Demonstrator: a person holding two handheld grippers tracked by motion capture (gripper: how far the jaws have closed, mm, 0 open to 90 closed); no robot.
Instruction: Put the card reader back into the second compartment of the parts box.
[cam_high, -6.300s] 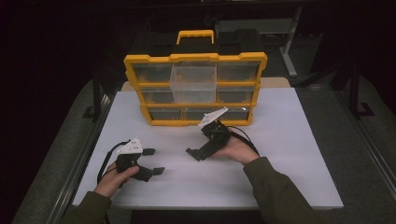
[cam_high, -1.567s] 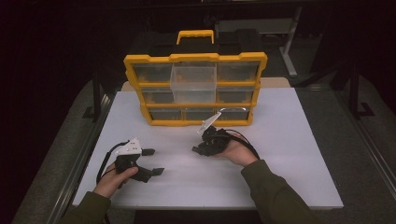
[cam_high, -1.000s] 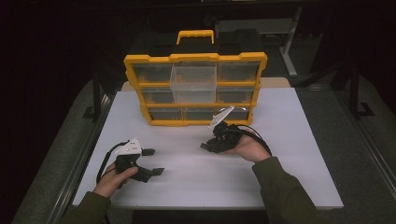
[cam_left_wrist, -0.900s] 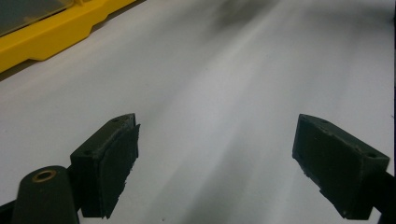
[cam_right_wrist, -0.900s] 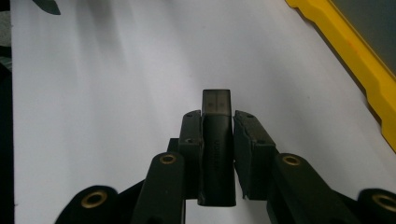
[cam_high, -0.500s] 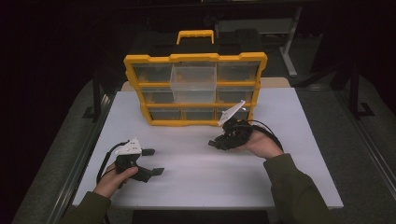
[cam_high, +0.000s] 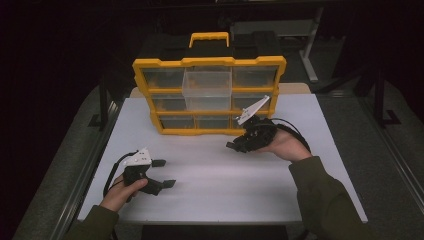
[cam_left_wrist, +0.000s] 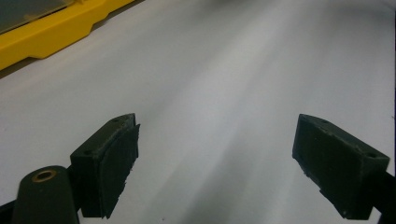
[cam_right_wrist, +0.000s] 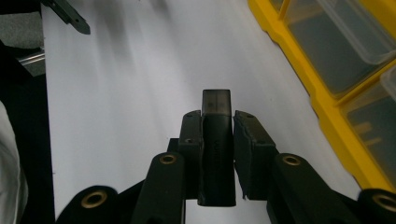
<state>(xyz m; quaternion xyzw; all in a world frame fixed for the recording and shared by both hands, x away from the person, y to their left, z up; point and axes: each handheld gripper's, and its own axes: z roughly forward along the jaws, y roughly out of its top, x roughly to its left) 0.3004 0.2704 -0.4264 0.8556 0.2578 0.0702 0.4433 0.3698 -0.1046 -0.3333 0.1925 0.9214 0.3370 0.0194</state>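
Three rows of clear drawers sat in the yellow organizer box (cam_high: 209, 95) at the far side of the white table (cam_high: 225, 185) in the high view. One clear drawer (cam_high: 207, 89) in the top middle stuck out toward us. We could not tell what was inside any drawer. Our left hand (cam_high: 122, 192) lay low near the front left of the table and held the left gripper (cam_high: 162, 173), with its jaws wide apart and nothing between them. Our right hand (cam_high: 285, 145) was just in front of the box's bottom right corner, palm up, and held the right gripper (cam_high: 236, 146) pointing left.

From the left gripper view, we saw the two black pads (cam_left_wrist: 109, 163) spread far apart over the bare white table (cam_left_wrist: 224, 84). Part of the yellow box (cam_left_wrist: 51, 32) showed at the top left.

From the right gripper view, we saw the right gripper (cam_right_wrist: 217, 135) squeezed tight on a small dark block (cam_right_wrist: 216, 140), which stood up between the pads and poked out past their tips. It hung above the white table (cam_right_wrist: 140, 74). Some drawers of the yellow box (cam_right_wrist: 327, 107) ran along the right side, and they looked see-through.
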